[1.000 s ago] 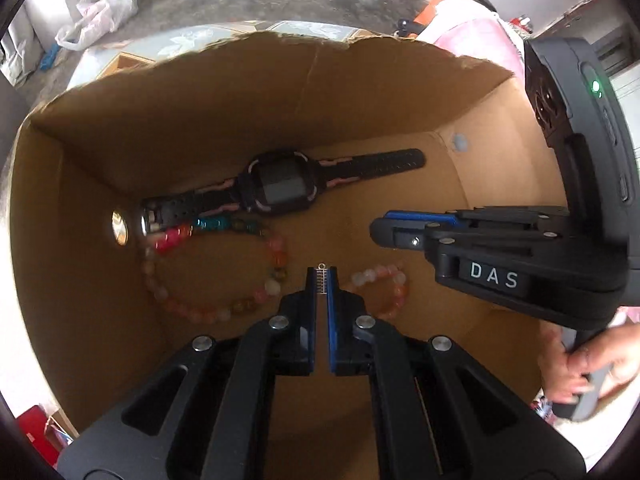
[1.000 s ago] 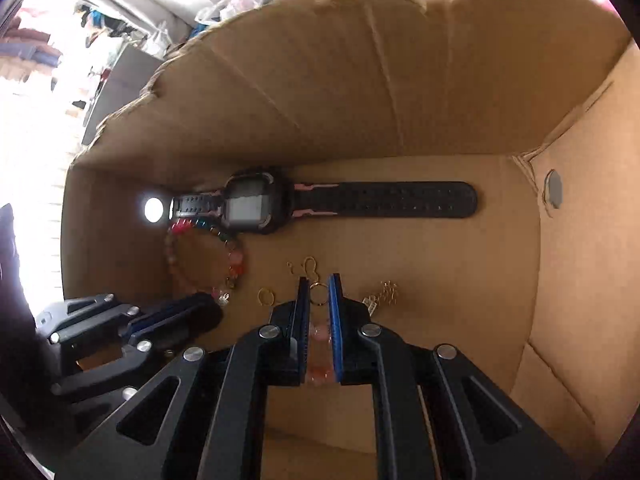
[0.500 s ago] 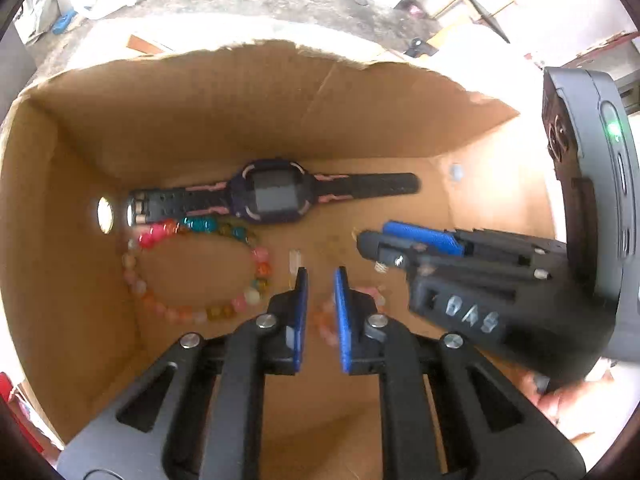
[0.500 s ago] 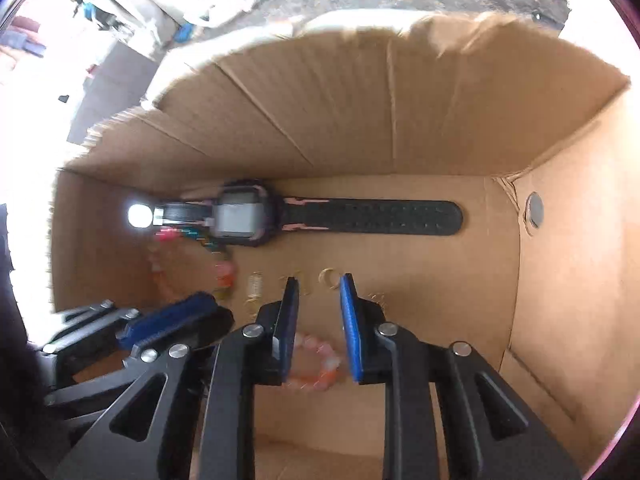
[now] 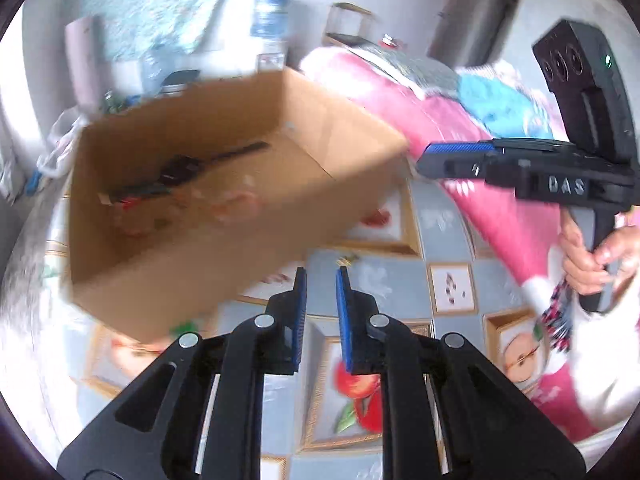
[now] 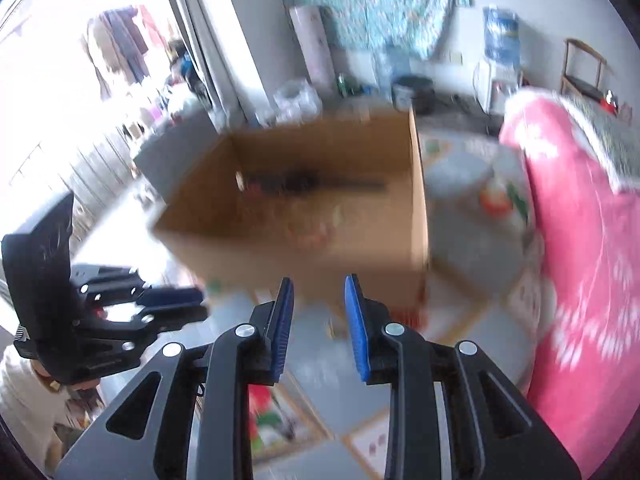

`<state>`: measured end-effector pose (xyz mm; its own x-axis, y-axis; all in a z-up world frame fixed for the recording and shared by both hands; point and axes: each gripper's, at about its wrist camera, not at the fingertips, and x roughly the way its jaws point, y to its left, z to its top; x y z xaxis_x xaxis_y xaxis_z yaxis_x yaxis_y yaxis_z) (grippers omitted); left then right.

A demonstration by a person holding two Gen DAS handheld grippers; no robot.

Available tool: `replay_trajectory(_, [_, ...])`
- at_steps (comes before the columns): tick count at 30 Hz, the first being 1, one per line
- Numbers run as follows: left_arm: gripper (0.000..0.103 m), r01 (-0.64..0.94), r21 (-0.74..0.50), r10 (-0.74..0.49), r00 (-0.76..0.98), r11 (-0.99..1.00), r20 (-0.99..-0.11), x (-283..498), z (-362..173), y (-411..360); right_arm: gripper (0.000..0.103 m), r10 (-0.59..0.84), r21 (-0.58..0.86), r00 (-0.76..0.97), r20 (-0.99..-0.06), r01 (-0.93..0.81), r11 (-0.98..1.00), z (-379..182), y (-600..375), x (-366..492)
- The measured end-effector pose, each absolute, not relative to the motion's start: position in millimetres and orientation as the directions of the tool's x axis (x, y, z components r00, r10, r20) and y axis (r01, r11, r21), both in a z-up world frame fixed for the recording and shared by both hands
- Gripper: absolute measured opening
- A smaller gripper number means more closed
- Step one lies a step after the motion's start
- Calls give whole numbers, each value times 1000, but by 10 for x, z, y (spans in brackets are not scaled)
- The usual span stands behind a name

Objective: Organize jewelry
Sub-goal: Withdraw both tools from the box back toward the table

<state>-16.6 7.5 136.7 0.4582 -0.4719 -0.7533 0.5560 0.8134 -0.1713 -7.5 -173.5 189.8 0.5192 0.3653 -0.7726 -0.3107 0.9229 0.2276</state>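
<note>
Both grippers hang clear of the cardboard box (image 5: 224, 216), each with nothing between its blue pads. The left gripper (image 5: 321, 276) has its jaws a narrow gap apart, just opened; the right gripper (image 6: 319, 284) stands a little wider and has just opened further. Each points steeply down at the patterned tablecloth (image 5: 404, 288). From both, the box lies ahead and upward in view, to the left for the left one. Inside it, a black watch (image 5: 180, 168) lies lengthwise along the far wall, with blurred beads (image 5: 236, 204) nearer. Judging by size in view, neither hand is clearly closer.
</note>
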Motion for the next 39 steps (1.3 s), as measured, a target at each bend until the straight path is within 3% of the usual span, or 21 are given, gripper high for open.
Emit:
replay_trajectory(5, [17, 616, -120, -449, 413, 779, -792, -82, 837, -344, 27, 269, 187, 452, -851, -218, 958, 1239, -1832, 26])
replay_trajectory(6, [22, 618, -112, -440, 410, 778, -799, -50, 791, -379, 27, 246, 175, 451, -858, -193, 965, 1148, -1862, 56])
replay_trajectory(7, [29, 617, -113, -435, 400, 779, -807, -8, 740, -418, 27, 243, 186, 441, -864, -169, 968, 1055, -1920, 67])
replay_trajectory(11, [32, 613, -111, -423, 392, 782, -817, 87, 650, -519, 27, 299, 266, 444, -845, -137, 954, 825, -2109, 127])
replay_trajectory(16, [30, 625, -118, -447, 401, 772, -800, 179, 617, -623, 27, 297, 261, 459, -838, -140, 955, 824, -2150, 214])
replay_trajectory(17, [24, 625, -111, -442, 402, 772, -802, 202, 630, -645, 27, 294, 253, 463, -837, -149, 956, 816, -2136, 220])
replay_trajectory(19, [0, 630, -100, -431, 399, 770, -809, 205, 624, -656, 32, 292, 242, 470, -833, -164, 956, 807, -2091, 203])
replay_trajectory(25, [0, 580, -213, -485, 365, 786, -795, 241, 600, -449, 37, 262, 176, 498, -827, -214, 961, 760, -1962, 159])
replay_trajectory(30, [0, 579, -115, -417, 423, 807, -804, 175, 633, -420, 38, 190, 47, 520, -833, -276, 960, 766, -1766, 100])
replay_trajectory(32, [0, 596, -122, -432, 411, 794, -803, 181, 655, -480, 38, 192, 49, 530, -826, -272, 961, 759, -1777, 84])
replay_trajectory(34, [11, 579, -103, -417, 442, 809, -794, 217, 684, -542, 38, 203, 66, 537, -819, -263, 963, 755, -1813, 84])
replay_trajectory(39, [10, 591, -110, -429, 433, 799, -793, 292, 644, -624, 40, 198, 55, 535, -821, -271, 961, 758, -1822, 67])
